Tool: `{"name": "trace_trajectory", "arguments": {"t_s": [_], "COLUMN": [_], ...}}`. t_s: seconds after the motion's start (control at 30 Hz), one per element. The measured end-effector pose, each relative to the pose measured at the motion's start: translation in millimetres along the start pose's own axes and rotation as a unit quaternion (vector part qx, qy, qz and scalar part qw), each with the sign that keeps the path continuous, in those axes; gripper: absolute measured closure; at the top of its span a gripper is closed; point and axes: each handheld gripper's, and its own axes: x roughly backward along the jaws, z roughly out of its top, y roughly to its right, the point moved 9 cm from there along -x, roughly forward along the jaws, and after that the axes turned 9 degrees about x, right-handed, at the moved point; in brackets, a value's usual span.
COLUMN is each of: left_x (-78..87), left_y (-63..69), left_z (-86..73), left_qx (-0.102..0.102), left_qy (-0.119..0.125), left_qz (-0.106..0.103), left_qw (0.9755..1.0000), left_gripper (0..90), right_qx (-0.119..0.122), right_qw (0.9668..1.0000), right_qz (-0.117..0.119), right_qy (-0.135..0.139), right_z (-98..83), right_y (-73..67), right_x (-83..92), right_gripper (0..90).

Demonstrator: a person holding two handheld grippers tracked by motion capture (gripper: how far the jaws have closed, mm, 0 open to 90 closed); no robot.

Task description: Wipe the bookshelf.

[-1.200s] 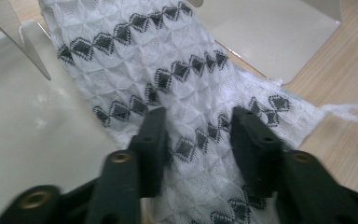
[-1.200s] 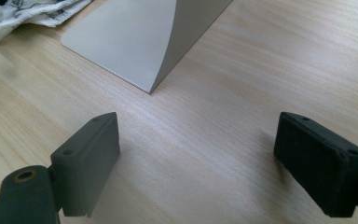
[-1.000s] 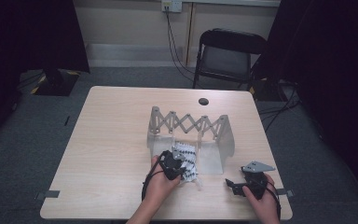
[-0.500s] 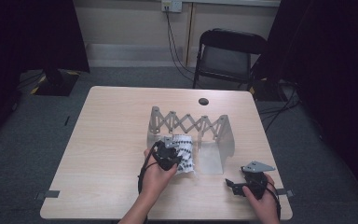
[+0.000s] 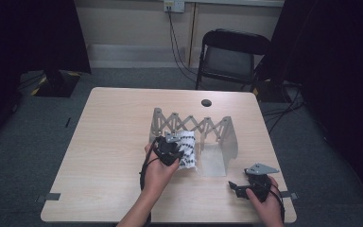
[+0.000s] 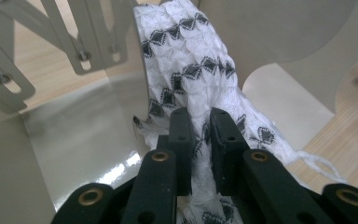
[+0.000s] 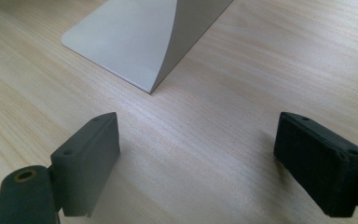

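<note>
While the left gripper [image 6: 200, 140] pinches the white black-patterned cloth [image 6: 191, 70] beside the grey folding rack [image 5: 189, 125], draping remains; right fingers [image 7: 324, 168] spread

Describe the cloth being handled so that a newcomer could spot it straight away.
On the wooden table stands a grey accordion-style metal rack. At its front left, pinched in the left gripper, is the cloth: the one soft white thing, with rows of black diamond shapes.

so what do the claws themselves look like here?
Both are black handheld units. The left claw has two flat rectangular pads on arms with brass-coloured rivets; a black cable trails from it. The right claw carries a grey three-cornered plate on top. Forearms look bare.
</note>
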Motion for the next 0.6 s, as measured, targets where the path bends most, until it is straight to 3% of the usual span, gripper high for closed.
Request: {"name": "trace_trajectory", "arguments": {"t_s": [0.37,0.4,0.6], "left_x": [27.6,32.7,37.3], "left_y": [9.1,10.5,17.8], "left_z": [25.2,29.6,36.8], "left_qx": [-0.017,-0.028,-0.044], "left_qy": [0.029,0.032,0.041], "left_qz": [0.0,0.003,-0.001], "left_qw": [0.9994,0.9991,0.9982], "left_gripper": [80.6,80.5,80.6], "right_qx": [0.0,0.0,0.0], "right_qw": [1.0,1.0,1.0], "right_qz": [0.0,0.0,0.0], "right_qy": [0.0,0.0,0.0], "right_z": [0.0,0.0,0.0], "right_y": [0.0,0.0,0.0], "right_x": [0.0,0.0,0.0], "right_gripper": [13.5,13.5,13.5]}}
